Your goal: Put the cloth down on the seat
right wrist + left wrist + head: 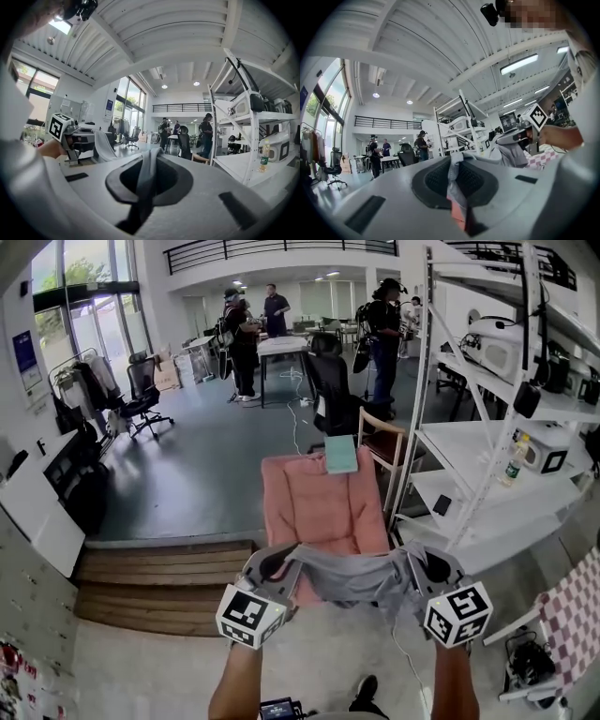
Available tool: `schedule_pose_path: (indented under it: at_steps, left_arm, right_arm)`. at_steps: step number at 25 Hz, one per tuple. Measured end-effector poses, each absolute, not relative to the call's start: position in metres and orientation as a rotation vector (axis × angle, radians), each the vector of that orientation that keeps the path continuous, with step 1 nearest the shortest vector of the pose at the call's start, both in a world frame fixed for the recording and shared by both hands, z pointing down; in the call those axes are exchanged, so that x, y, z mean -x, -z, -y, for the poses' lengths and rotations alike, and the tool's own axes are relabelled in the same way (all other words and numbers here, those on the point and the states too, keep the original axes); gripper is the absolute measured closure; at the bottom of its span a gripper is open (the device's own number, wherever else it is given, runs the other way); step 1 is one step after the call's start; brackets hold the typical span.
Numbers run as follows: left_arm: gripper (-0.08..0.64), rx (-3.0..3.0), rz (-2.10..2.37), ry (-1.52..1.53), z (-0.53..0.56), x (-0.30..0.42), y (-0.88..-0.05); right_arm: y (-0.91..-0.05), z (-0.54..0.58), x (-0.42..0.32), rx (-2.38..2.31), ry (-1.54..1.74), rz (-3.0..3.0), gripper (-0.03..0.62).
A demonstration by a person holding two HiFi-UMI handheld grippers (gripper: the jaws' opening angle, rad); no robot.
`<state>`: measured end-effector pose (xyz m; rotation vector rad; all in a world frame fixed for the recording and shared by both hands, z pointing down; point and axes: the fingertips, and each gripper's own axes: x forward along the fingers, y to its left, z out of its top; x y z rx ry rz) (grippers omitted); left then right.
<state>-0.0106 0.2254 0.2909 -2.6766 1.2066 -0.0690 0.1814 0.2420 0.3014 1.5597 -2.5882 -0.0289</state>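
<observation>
White shelving rack (469, 442) at right, with a plastic bottle (512, 463) upright on a middle shelf. Wooden chair (380, 442) just beside the rack. Wooden steps (159, 582) lower left. Black office chair (141, 395) near the windows. Far back, a person (242, 343) stands beside a white table (281, 345).

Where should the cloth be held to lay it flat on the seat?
By the two ends of its upper edge, one per gripper, coming from the seat's near side. The left gripper and right gripper are shut on those ends, so the cloth hangs spread between them; a middle grip would probably bunch it.
</observation>
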Motion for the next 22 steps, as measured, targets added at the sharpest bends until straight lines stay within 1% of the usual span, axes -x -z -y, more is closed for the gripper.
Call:
schedule_pose_path:
  at_steps: [11, 22]
  left_arm:
    - [0.548, 2.625, -1.326, 0.127, -0.151, -0.042, -0.296]
    - [0.548, 2.599, -1.399, 0.152, -0.098, -0.076, -0.302]
  right_arm:
    - [-0.307, -0.148, -0.23, -1.44, 0.014, 2.678, 0.588]
    - [-0.312, -0.085, -0.269, -1.388, -0.005, 2.717, 0.588]
